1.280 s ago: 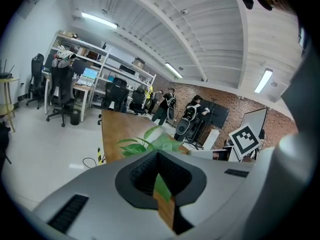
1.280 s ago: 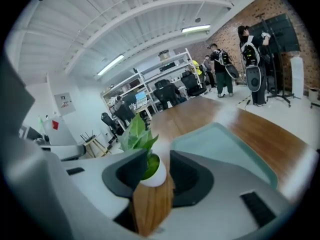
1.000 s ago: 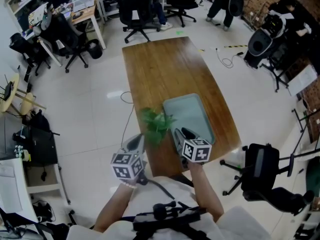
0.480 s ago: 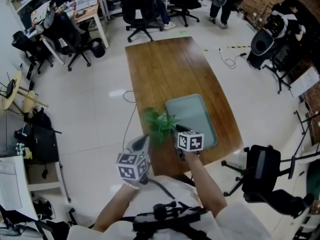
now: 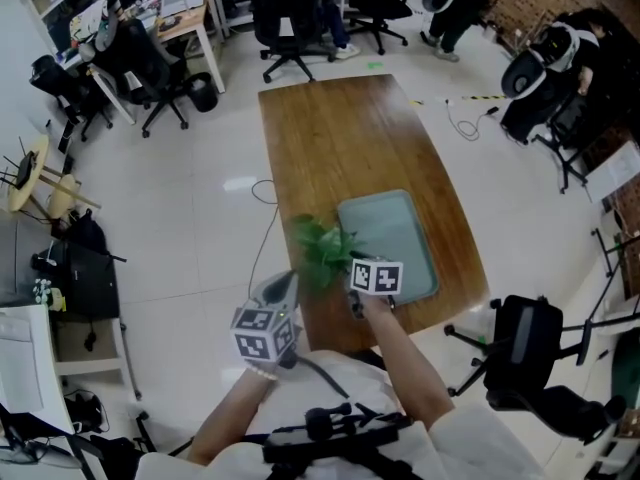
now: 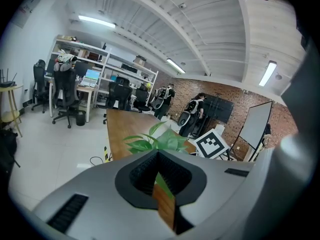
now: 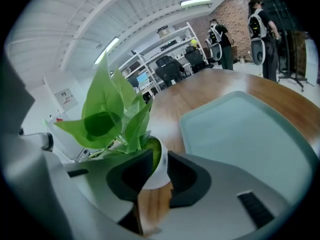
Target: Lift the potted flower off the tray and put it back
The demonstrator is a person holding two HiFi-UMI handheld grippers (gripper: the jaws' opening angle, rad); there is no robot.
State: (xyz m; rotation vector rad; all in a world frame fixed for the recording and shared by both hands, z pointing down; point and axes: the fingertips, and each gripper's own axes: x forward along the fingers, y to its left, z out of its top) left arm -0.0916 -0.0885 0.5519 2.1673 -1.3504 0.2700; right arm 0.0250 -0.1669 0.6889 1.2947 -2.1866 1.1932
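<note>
The potted flower (image 5: 322, 248), green leaves in a small white pot (image 7: 157, 170), stands on the wooden table (image 5: 340, 138) just left of the pale green tray (image 5: 392, 230), not on it. My right gripper (image 5: 352, 269) is down at the pot. Its jaws are closing with the pot between them (image 7: 152, 176), and the black pads (image 7: 131, 176) sit close on either side without a firm grip showing. My left gripper (image 5: 283, 280) hangs off the table's near left corner, shut and empty (image 6: 157, 156), with the leaves (image 6: 160, 140) ahead of it.
The tray (image 7: 250, 134) holds nothing. Office chairs (image 5: 290, 8) and desks stand beyond the table's far end. A black chair (image 5: 525, 343) is at the near right. A cable (image 5: 262, 218) runs over the floor left of the table.
My right gripper has moved down and to the left onto the plant's pot, and its jaws have narrowed around it. The left gripper has stayed put.
</note>
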